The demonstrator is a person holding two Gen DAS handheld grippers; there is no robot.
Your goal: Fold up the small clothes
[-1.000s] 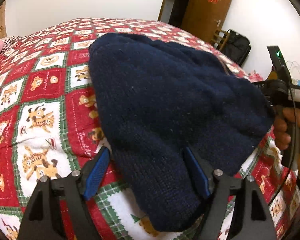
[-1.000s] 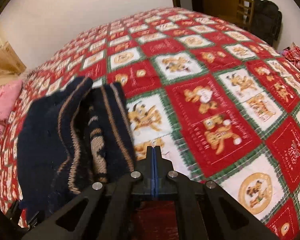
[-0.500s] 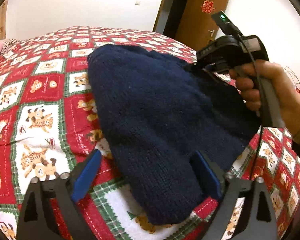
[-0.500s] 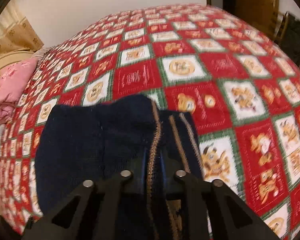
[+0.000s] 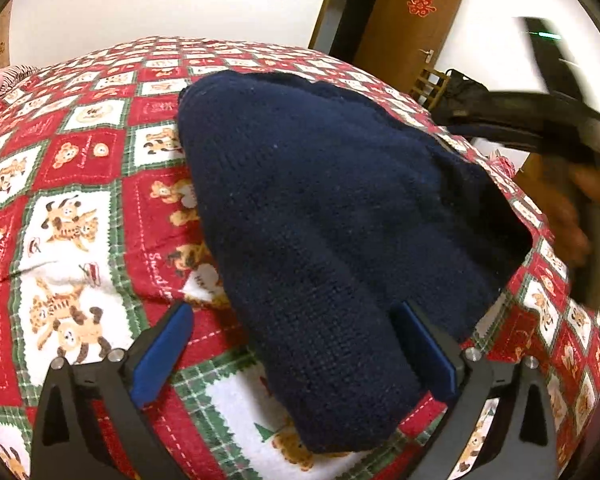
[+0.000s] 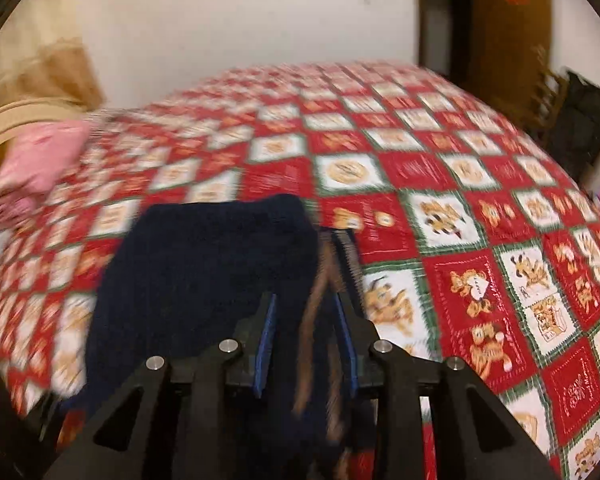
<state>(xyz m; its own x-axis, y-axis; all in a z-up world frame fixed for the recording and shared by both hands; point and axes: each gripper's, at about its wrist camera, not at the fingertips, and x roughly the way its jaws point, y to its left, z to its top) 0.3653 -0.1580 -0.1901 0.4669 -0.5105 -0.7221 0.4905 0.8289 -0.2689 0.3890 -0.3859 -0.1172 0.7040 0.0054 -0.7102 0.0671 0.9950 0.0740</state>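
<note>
A navy knitted sweater (image 5: 332,216) lies folded on the red cartoon-print bedspread (image 5: 76,184). My left gripper (image 5: 294,354) is open, its jaws still opening, and the sweater's near end lies loose between the blue pads (image 5: 164,352). The hand-held right gripper's body (image 5: 540,120) hovers blurred over the sweater's right edge. In the right wrist view the sweater (image 6: 204,264) shows brown stripes at its edge. My right gripper (image 6: 306,320) hangs just above that edge. Its jaws are opening, with the striped edge between the pads and not pinched.
A pink cloth or pillow (image 6: 40,160) lies at the bed's far left by a curved wooden headboard (image 6: 4,128). A brown door (image 5: 412,20) and a black bag on a chair (image 6: 580,120) stand beyond the bed's right side.
The left jaws widened around the sweater's near end. The right gripper swung from the bare bedspread over the sweater's striped edge and rose, and its shut jaws parted.
</note>
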